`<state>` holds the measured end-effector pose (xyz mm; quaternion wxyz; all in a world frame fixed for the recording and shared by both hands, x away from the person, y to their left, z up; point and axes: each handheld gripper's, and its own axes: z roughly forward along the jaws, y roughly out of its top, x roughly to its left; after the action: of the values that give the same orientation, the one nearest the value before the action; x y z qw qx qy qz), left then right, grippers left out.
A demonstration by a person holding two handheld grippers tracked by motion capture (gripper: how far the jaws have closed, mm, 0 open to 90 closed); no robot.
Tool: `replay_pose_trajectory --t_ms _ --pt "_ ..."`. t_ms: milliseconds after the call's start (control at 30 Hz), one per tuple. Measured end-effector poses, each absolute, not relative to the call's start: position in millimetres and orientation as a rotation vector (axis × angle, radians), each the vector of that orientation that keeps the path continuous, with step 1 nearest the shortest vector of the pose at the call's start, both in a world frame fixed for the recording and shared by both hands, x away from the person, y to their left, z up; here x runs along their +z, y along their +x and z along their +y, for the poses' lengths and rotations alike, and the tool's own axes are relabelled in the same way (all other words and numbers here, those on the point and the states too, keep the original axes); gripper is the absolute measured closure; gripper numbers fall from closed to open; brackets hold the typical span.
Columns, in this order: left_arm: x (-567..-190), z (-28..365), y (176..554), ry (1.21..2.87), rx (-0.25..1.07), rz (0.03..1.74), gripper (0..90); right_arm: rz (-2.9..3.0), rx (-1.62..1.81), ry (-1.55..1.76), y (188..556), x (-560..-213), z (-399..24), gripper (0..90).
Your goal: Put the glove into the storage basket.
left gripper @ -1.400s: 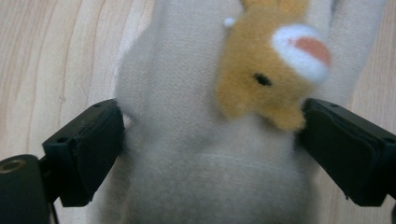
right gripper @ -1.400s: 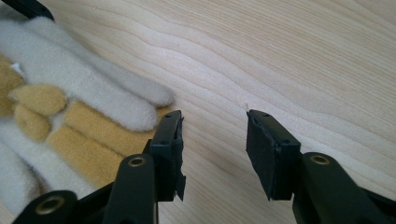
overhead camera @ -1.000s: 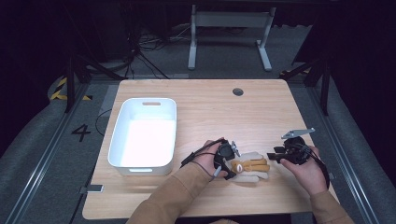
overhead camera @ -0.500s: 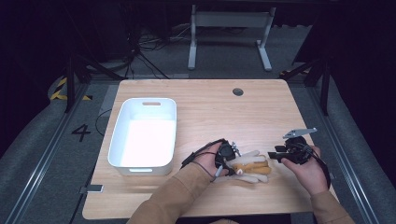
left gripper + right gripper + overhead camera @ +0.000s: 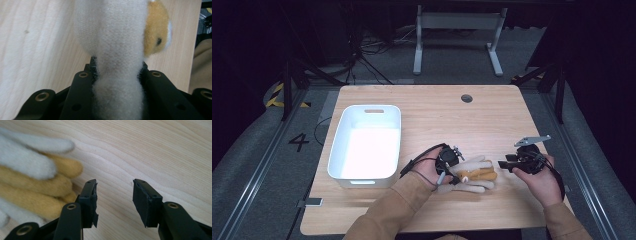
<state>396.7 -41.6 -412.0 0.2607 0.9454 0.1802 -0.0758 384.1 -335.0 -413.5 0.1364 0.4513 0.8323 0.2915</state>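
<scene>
Left gripper point(image 5: 451, 162) clamped on plush toy point(image 5: 472, 174), jaws pinching a white fuzzy limb point(image 5: 117, 82) between them, squeezed narrow at the bite. Beyond the jaws, an orange patch with a dark dot point(image 5: 156, 32) on the toy's right side in the left gripper view. Toy lying on wooden table point(image 5: 437, 115) near the front edge, white and yellow-orange limbs pointing toward the right gripper point(image 5: 504, 164). Right gripper held just beside the toy's limb ends, jaws parted and holding nothing (bare wood between the pads point(image 5: 93, 197)); yellow and white limbs point(image 5: 37, 182) close by the left jaw, touching or not cannot be told. White bin point(image 5: 367, 142) on the table's left half, well apart from the toy. Round hole point(image 5: 466, 98) in the tabletop near the far edge.
</scene>
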Motion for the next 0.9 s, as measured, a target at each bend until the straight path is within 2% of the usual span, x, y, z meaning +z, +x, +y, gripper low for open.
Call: replay_pose_trajectory --t_ms 900 --pt "-345 32 396 2.441 -0.04 0.723 70.6 2.482 0.857 1.255 411 -418 -312 54.6"
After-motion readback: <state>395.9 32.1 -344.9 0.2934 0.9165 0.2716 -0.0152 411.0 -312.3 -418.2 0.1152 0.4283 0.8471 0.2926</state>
